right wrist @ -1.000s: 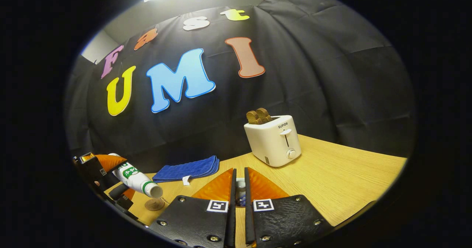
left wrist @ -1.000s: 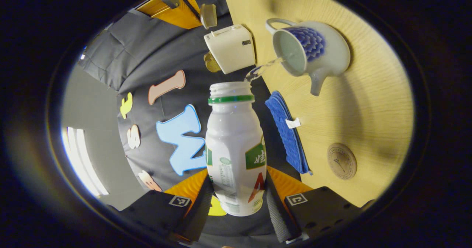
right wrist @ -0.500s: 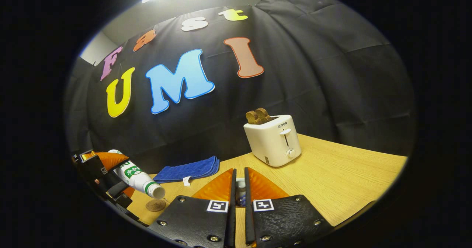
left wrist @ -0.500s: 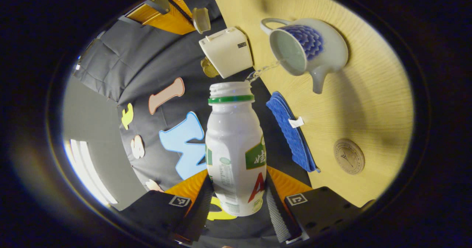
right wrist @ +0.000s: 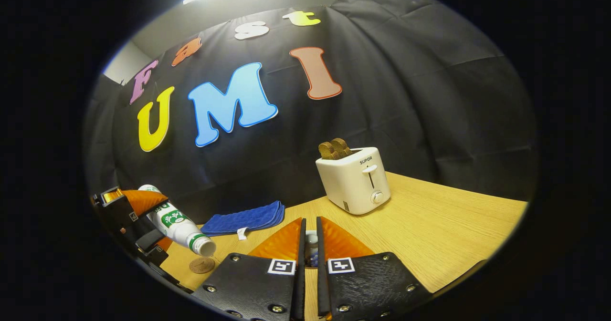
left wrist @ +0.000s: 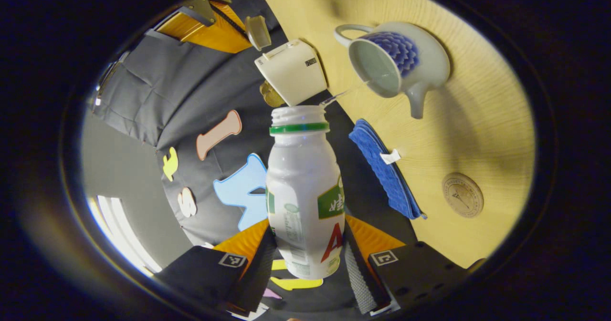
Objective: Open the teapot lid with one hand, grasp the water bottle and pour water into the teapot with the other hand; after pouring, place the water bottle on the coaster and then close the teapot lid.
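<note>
Since a second ago our stream has thinned to a trickle. Our left tongs (left wrist: 305,264) clamp the tilted white plastic water bottle (left wrist: 304,192) above the open white-and-blue ceramic teapot (left wrist: 394,66) on the wooden worktop (left wrist: 477,135). Right tongs (right wrist: 309,256) pinch its small lid (right wrist: 311,239).

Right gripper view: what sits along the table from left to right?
Water bottle held by the left gripper → coaster → blue cloth → toaster.
</note>
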The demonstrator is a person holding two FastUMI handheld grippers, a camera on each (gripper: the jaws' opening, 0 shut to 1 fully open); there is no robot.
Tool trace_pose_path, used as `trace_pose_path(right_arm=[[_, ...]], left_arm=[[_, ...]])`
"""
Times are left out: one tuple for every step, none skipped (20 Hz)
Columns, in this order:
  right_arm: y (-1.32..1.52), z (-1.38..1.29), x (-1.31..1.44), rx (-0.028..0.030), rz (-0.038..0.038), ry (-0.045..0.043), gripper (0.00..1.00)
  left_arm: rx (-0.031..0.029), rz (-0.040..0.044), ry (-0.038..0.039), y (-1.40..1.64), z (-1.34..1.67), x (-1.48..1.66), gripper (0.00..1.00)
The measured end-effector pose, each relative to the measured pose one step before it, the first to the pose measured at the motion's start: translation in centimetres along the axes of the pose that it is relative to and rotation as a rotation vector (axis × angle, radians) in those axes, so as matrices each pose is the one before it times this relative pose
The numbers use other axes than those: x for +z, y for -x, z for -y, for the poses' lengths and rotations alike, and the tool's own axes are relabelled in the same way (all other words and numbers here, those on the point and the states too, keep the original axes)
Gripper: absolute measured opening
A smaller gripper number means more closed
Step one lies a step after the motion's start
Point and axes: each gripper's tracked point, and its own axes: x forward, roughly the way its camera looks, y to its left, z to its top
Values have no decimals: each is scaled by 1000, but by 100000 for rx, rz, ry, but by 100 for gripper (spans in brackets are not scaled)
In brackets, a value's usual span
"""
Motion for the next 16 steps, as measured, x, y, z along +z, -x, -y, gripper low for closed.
trace_pose_path(right_arm=[[18,-5,-30,-62,-18,-99,10],[-11,39,54,-58,-17,-77,10],[33,18,-29,21,45,-38,10],[-18,23,43,31,37,-31,10],[-9,-25,-43,-26,-5,3,10],[13,-13,20,-28,-98,-55,10],[21,1,-63,6,-113,-133,10],[10,-6,8,-12,-73,-159,10],[-56,47,-59,-96,-97,-97,10],[-12,54,40,-58,-58,-86,10],[28,-5,-26,0,11,-61,10],[14,37,37,-55,2,58,10],[-30,11,-54,-46,-9,156,10],[-4,-23,21,35,-18,45,11],[-28,-7,-17,225,4,-169,10],[45,-75,41,451,114,-504,10]], left_arm=[[321,367,-652,51,-74,102,83],[494,375,-882,52,-75,156,83],[250,309,-683,-75,-111,62,83],[307,325,-475,44,-65,131,83],[172,271,-173,19,-58,69,83],[158,206,9,0,14,-40,83],[294,136,-9,-55,-122,-11,83],[152,40,195,49,-50,46,83],[62,56,303,6,84,-66,83],[-5,2,114,44,31,-49,84],[-17,-35,19,19,42,-125,83],[312,66,-185,-60,-46,54,83],[578,203,232,15,-143,-59,83],[-329,107,2782,27,-4,-97,83],[-1363,350,6140,66,279,-148,83],[-1238,951,7284,-23,357,21,78]])
